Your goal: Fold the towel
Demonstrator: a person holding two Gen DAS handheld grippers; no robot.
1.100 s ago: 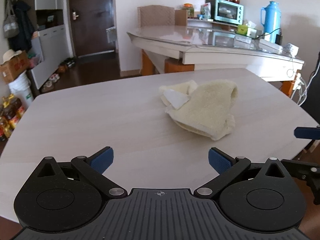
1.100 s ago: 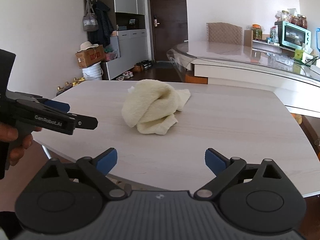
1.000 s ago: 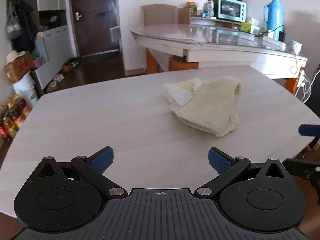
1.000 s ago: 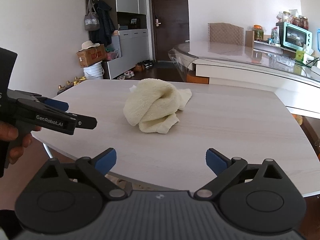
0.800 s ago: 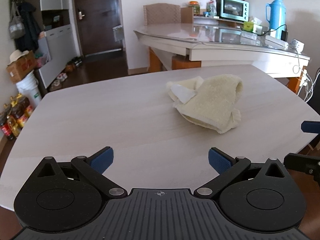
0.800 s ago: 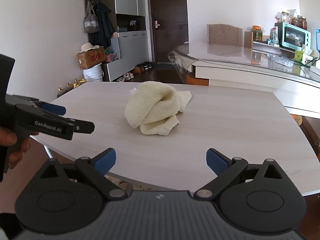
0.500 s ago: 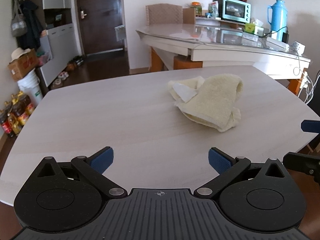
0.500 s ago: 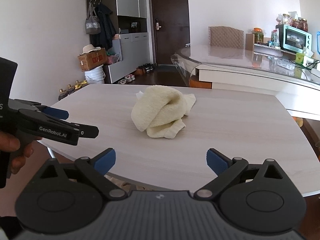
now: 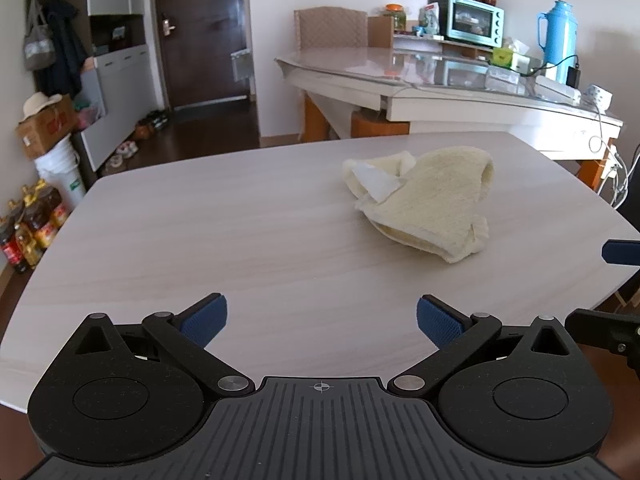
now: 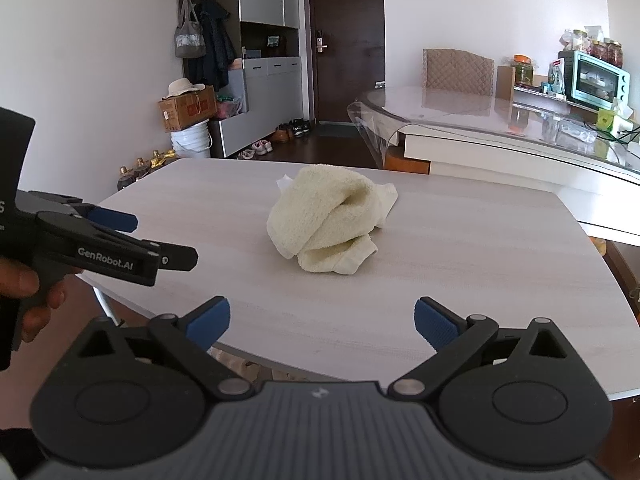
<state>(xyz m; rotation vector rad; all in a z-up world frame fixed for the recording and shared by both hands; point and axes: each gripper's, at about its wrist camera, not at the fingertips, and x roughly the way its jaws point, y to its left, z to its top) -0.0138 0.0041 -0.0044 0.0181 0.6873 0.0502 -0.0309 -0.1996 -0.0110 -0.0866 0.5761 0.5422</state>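
Both the left hand-held gripper [image 9: 321, 318] and right hand-held gripper [image 10: 321, 317] gape wide, empty, short of the crumpled towel [image 9: 426, 208].

Home dining area: toaster oven [image 9: 474, 20], thermos [image 9: 557, 36], shoes [image 10: 256, 147] by door [image 10: 346, 40].

White walls [image 10: 100, 60], dk door [image 9: 200, 32], glass-top table [image 9: 440, 84]

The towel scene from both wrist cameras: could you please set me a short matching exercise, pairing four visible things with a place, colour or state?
Things:
1. towel
2. thermos
3. left gripper
4. bucket

Descriptions:
A. blue, on the far glass-topped table
B. white, on the floor under a cardboard box
C. cream, crumpled on the near table
D. open, holding nothing

Pairs: 1-C, 2-A, 3-D, 4-B
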